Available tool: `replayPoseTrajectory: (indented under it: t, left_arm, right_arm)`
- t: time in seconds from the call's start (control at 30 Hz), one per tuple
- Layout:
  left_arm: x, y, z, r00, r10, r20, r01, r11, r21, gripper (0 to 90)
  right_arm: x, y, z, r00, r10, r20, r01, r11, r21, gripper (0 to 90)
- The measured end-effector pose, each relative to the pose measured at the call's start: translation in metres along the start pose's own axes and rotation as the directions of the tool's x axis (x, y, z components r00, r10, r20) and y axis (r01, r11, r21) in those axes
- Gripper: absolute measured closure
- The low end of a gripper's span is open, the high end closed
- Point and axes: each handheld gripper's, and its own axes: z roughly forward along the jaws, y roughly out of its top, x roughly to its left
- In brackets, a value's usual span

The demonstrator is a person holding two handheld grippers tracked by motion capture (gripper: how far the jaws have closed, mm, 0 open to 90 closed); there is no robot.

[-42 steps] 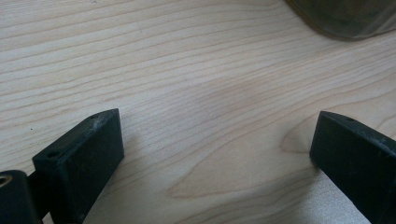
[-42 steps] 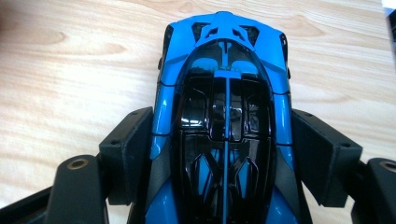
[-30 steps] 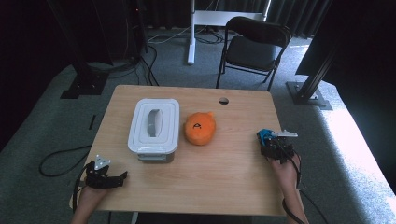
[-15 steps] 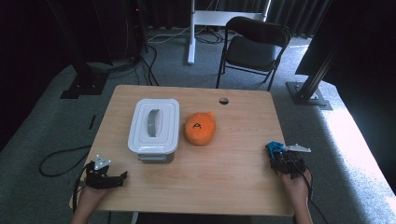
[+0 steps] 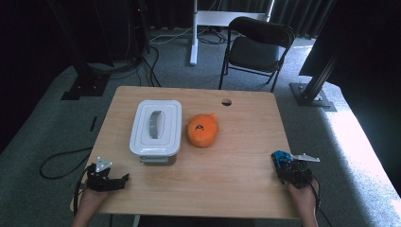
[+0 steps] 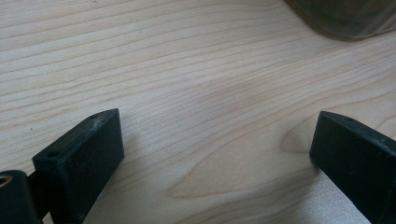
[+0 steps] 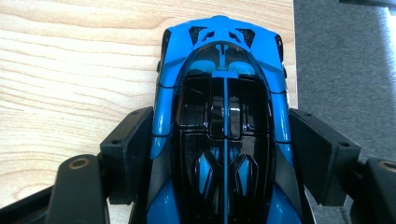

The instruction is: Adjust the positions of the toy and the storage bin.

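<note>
A blue and black toy car [image 7: 224, 93] sits lengthwise between the jaws of my right gripper [image 7: 222, 140], whose pads press on both its sides. In the high view this gripper [image 5: 285, 164] holds the car [image 5: 282, 156] low over the table's near right corner, nose pointing away from the person. My left gripper [image 5: 124, 179] rests at the near left edge of the table, pointing right. Its jaws stand wide apart over bare wood in the left gripper view [image 6: 215, 140], with nothing between them.
A white lidded box [image 5: 156, 126] with a handle stands left of centre on the wooden table [image 5: 236, 189], and its corner [image 6: 345, 18] shows ahead of the left jaws. An orange plush toy [image 5: 203, 129] lies beside it. A black chair [image 5: 257, 47] stands behind the table.
The right hand has carried the blue car toward the person and the right edge, and lower. The left hand has kept still.
</note>
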Motion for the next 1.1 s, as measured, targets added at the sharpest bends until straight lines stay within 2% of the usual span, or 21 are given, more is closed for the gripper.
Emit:
replayPoseTrajectory:
  t: [0.27, 0.37, 0.57, 0.83, 1.1]
  left_arm:
    - [0.0, 0.0, 0.0, 1.0, -0.001, -0.001, 0.001, 1.0, 0.0, 3.2]
    - [0.0, 0.0, 0.0, 1.0, -0.001, -0.001, 0.001, 1.0, 0.0, 3.2]
    - [0.0, 0.0, 0.0, 1.0, -0.001, -0.001, 0.001, 1.0, 0.0, 3.2]
    - [0.0, 0.0, 0.0, 1.0, -0.001, -0.001, 0.001, 1.0, 0.0, 3.2]
    - [0.0, 0.0, 0.0, 1.0, -0.001, -0.001, 0.001, 1.0, 0.0, 3.2]
  right_arm:
    - [-0.002, -0.004, 0.003, 0.9999, 0.004, -0.011, -0.004, 1.0, 0.0, 25.5]
    - [-0.002, -0.004, -0.001, 0.9999, -0.008, -0.012, 0.008, 1.0, 0.003, 21.4]
    - [-0.005, 0.001, -0.01, 0.9997, 0.005, -0.025, -0.006, 0.999, -0.032, 18.5]
    - [0.005, 0.011, -0.015, 0.9985, -0.037, -0.04, 0.035, 0.998, -0.052, 14.6]
    - [0.011, 0.026, -0.02, 0.9971, -0.053, -0.054, 0.047, 0.994, -0.095, 14.7]
